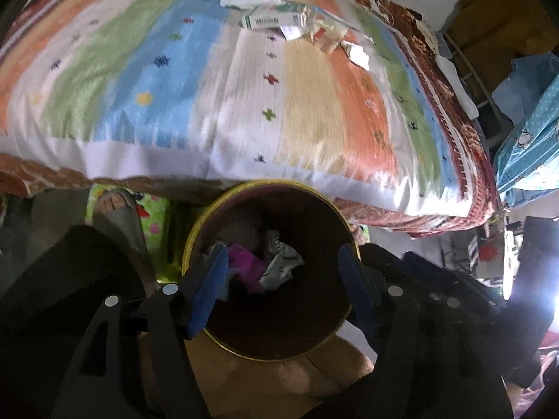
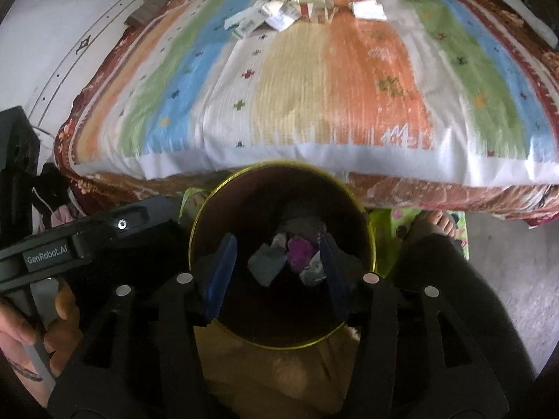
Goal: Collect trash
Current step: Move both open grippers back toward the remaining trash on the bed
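A round bin with a yellow rim (image 1: 209, 216) stands on the floor against the bed, also seen as the bin (image 2: 216, 192) in the right wrist view. Inside lie a magenta scrap (image 1: 244, 262) and crumpled white paper (image 1: 281, 262); the right wrist view shows the magenta scrap (image 2: 300, 249) beside a grey piece (image 2: 267, 265). My left gripper (image 1: 282, 249) hangs open over the bin's mouth, pads touching nothing. My right gripper (image 2: 276, 237) is open above it too. More trash, small cartons and wrappers (image 1: 276, 19), lies far back on the bed (image 2: 279, 14).
A striped bedspread (image 1: 209, 104) covers the bed. A person's sandalled foot (image 2: 436, 223) stands right of the bin on a green mat. A hand (image 2: 21, 331) holds the left gripper's body (image 2: 87, 241) at the bin's left. Blue cloth and clutter (image 1: 527, 132) sit beyond the bed's right side.
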Motion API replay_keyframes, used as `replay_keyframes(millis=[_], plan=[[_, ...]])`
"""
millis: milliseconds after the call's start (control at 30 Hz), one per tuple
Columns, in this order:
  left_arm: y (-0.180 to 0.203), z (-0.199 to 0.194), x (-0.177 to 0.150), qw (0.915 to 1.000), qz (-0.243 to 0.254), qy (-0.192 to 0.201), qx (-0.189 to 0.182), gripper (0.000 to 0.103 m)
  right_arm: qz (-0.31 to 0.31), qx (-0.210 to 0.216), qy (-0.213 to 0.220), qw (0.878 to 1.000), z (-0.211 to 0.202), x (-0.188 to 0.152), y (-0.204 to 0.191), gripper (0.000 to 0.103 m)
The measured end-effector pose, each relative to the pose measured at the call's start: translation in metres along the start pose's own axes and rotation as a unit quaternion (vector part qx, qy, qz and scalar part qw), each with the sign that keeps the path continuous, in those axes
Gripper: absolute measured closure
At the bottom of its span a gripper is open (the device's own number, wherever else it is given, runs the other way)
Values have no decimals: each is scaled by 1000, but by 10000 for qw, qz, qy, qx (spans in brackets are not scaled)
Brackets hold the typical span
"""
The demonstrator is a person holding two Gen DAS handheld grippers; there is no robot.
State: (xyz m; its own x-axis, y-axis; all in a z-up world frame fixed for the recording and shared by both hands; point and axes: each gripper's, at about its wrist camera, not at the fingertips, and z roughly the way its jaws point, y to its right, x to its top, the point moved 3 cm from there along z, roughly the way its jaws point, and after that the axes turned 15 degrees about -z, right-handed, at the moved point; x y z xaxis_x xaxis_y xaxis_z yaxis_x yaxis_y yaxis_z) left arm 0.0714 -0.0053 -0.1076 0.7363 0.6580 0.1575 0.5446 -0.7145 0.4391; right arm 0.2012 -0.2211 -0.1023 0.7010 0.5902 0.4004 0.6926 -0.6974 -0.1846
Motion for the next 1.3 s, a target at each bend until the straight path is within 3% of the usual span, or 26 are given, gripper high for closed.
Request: replay_keyframes(millis=[200,433,600,800,933,1000,1200,1300], plan=[[-4,-10,17,9989,35,371,277,33,-39,-153,228,9996,-9,15,8,46],[4,-23,31,9957,231,797,422,21,-26,-152,503,9986,-21,34,12,38],[11,-27,37,9968,206,772,82,15,-28,-297,685,9972,-33,48,22,34],[20,-11,45,9964,256,744,300,12,65,-438,855,9954,-44,68,41,26],[22,-11,59,9947,299,954,252,6,104,-456,959,9943,-45,81,49,21],[25,-7,65,9951,415,871,223,6,91,-480,1017,9936,-44,88,51,17],[33,8,91,9895,729,1073,638,6,144,-306,1189,9923,-39,108,57,11],[41,12,105,9799,1054,1401,955,6,213,-315,1339,9903,-40,119,62,9]])
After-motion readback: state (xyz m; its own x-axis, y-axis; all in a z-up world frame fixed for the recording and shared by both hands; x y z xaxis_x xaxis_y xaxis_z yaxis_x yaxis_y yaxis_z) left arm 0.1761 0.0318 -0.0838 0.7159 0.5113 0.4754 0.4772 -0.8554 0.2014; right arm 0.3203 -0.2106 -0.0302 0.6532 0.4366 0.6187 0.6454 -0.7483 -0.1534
